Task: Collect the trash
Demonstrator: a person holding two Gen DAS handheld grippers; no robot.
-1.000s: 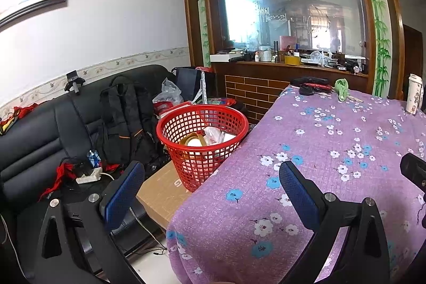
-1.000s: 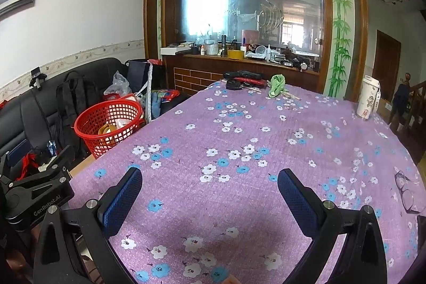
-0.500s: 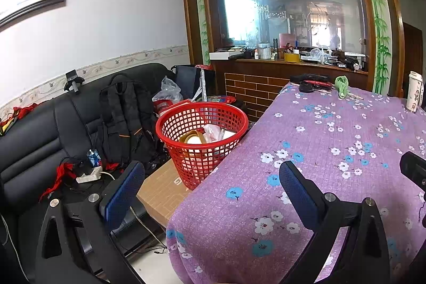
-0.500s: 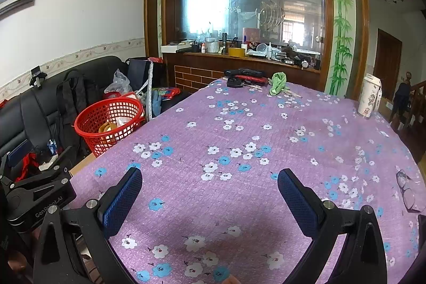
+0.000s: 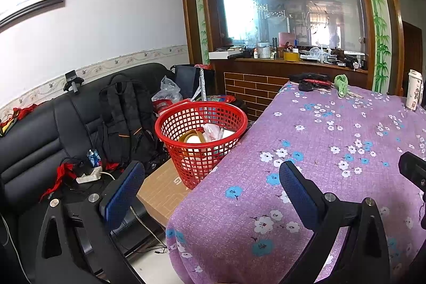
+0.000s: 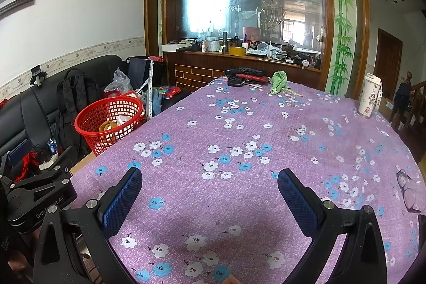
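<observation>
We hold the left tool (image 5: pixel 210 177) spread wide and empty, the red basket (image 5: pixel 201 135) at frame centre beside the purple worktop (image 5: pixel 332 140). Our right tool (image 6: pixel 210 185) gapes equally, empty, over the worktop at lower centre.

The red plastic mesh basket (image 5: pixel 201 136) shows only the top layer of its contents; lower items are hidden. Its base is concealed behind the purple floral tablecloth (image 5: pixel 306 164) edge. The brown cardboard box (image 5: pixel 162 186) lettering is partly covered. The clear-framed spectacles (image 6: pixel 408 190) are cut off at the right edge. Small items on the wooden ledge (image 6: pixel 247 56) cannot be made out.
</observation>
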